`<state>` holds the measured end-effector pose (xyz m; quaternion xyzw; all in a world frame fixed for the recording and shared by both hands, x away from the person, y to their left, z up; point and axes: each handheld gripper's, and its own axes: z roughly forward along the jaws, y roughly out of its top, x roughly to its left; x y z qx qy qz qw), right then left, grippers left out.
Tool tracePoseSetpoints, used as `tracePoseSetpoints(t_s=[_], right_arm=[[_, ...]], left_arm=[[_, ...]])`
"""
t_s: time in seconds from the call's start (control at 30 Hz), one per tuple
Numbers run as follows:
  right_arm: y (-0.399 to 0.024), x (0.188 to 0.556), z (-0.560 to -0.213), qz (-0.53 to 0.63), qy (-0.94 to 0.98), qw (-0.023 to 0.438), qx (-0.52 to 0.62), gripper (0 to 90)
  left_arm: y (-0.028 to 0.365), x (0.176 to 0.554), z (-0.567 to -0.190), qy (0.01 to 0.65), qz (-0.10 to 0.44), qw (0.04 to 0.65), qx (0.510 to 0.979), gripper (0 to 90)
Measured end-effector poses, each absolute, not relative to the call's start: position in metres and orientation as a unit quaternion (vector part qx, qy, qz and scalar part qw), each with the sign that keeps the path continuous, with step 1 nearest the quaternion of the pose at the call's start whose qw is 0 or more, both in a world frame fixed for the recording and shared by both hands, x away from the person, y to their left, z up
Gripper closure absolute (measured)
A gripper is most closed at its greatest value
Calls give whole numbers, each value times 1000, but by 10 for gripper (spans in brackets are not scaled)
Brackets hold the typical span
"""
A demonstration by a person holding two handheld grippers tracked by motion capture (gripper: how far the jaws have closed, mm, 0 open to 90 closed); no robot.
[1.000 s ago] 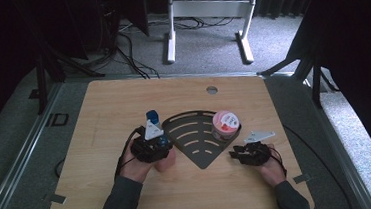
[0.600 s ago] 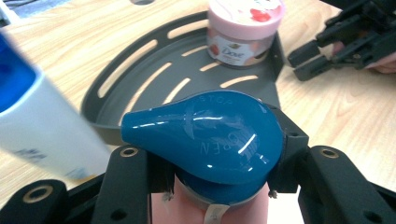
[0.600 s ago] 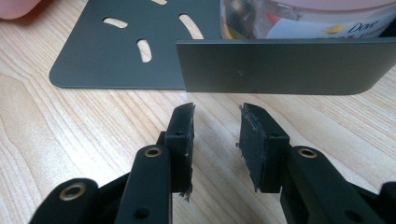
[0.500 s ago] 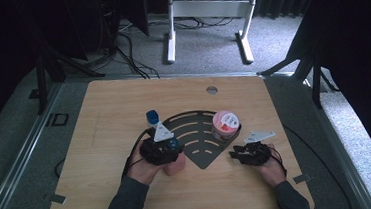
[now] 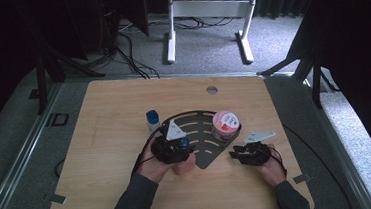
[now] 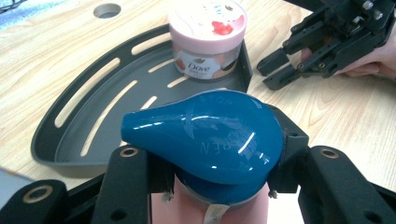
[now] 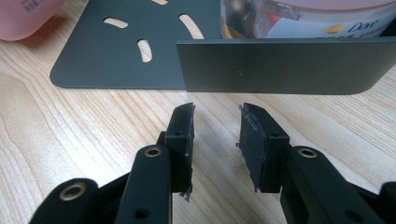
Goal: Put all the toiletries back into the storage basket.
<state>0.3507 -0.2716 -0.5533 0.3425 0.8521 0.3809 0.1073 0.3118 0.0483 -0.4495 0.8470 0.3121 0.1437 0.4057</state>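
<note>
A pink bottle with a teal-blue cap (image 6: 210, 135) sits between the jaws of my left gripper (image 6: 219, 163), which is shut on it just below the cap. In the high view this gripper (image 5: 177, 148) hovers over the near left edge of a dark fan-shaped slotted tray (image 5: 195, 129). A pink-lidded Dove jar (image 5: 225, 124) stands in the tray's right corner (image 6: 107, 107). My right gripper (image 7: 216, 123) is open with nothing between its pads, low over the wood facing the tray's upright wall (image 7: 280, 65). It rests right of the tray (image 5: 236, 154).
A small white bottle with a blue cap (image 5: 152, 120) stands on the table just left of the tray. A round cable hole (image 5: 212, 89) lies at the far side. Table legs and cables stand on the floor beyond.
My left gripper has carried the pink bottle to the right, away from the small blue-capped bottle and over the tray's near edge. The right gripper has stayed put.
</note>
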Motion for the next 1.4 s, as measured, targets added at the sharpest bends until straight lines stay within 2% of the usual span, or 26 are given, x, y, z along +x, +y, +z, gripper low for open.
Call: tracePoseSetpoints(t_s=[0.63, 1.4], right_arm=[[-272, 350, -553, 380, 852, 106, 344, 651], [-272, 351, -553, 382, 851, 105, 344, 651]], left_arm=[[30, 326, -443, 303, 140, 416, 846, 531], [6, 364, -443, 316, 156, 415, 839, 531]])
